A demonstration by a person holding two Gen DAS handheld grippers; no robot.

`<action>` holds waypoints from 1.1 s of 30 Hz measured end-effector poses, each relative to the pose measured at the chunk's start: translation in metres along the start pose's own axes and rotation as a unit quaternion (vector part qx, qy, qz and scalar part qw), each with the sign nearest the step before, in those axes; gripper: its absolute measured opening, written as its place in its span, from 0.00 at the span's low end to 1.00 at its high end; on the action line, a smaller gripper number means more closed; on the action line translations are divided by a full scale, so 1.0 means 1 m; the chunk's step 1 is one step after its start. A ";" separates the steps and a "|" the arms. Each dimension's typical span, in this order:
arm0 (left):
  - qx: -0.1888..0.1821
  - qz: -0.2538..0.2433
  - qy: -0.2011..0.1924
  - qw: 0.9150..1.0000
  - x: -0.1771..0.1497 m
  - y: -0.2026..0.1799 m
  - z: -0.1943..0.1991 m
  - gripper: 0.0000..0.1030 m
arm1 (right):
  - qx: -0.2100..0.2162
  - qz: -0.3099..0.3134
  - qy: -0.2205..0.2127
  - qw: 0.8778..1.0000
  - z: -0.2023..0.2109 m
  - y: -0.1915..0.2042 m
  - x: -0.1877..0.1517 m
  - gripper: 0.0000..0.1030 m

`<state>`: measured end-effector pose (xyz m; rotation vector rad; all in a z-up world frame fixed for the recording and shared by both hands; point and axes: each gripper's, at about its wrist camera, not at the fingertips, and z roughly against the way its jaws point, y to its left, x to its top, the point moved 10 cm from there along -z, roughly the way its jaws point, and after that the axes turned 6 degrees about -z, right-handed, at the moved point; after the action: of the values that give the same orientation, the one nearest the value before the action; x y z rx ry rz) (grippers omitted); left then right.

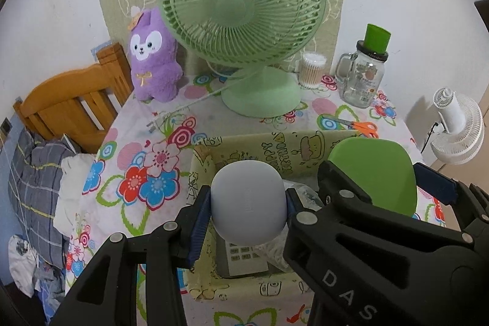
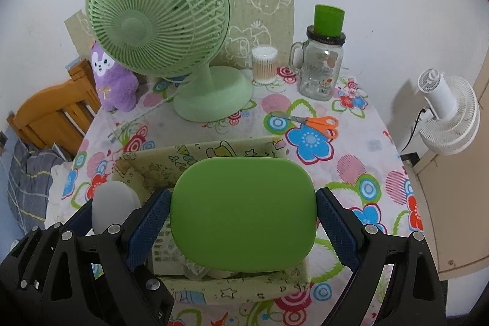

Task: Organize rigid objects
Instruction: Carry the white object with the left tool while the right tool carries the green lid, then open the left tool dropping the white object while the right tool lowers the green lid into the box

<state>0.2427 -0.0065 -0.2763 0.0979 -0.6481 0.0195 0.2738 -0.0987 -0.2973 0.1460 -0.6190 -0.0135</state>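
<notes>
My left gripper (image 1: 248, 202) is shut on a pale grey rounded case (image 1: 248, 202) and holds it over a cartoon-print storage box (image 1: 244, 144). A white remote (image 1: 241, 258) lies in the box under it. My right gripper (image 2: 243, 213) is shut on a green rounded case (image 2: 243, 213), held above the same box (image 2: 171, 161). The green case also shows at the right of the left wrist view (image 1: 377, 170), and the grey case shows at the left of the right wrist view (image 2: 113, 206). The two grippers are side by side over the box.
On the floral tablecloth (image 2: 351, 167) stand a green desk fan (image 2: 159, 26), a purple plush toy (image 2: 113, 81), a cotton-swab tub (image 2: 264, 63), a glass mug jar (image 2: 321, 72) topped by a green cup, and orange scissors (image 2: 318, 122). A wooden bedframe (image 1: 70, 103) is left, a white fan (image 2: 449, 118) right.
</notes>
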 end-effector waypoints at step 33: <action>-0.017 -0.005 0.036 0.999 -0.004 -0.001 -0.032 0.71 | 0.003 0.027 0.039 0.999 -0.034 0.009 -0.003 0.93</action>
<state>0.2589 -0.0044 -0.3045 0.0665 -0.5751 0.0026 0.2910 -0.0855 -0.3256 0.1348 -0.5447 0.0452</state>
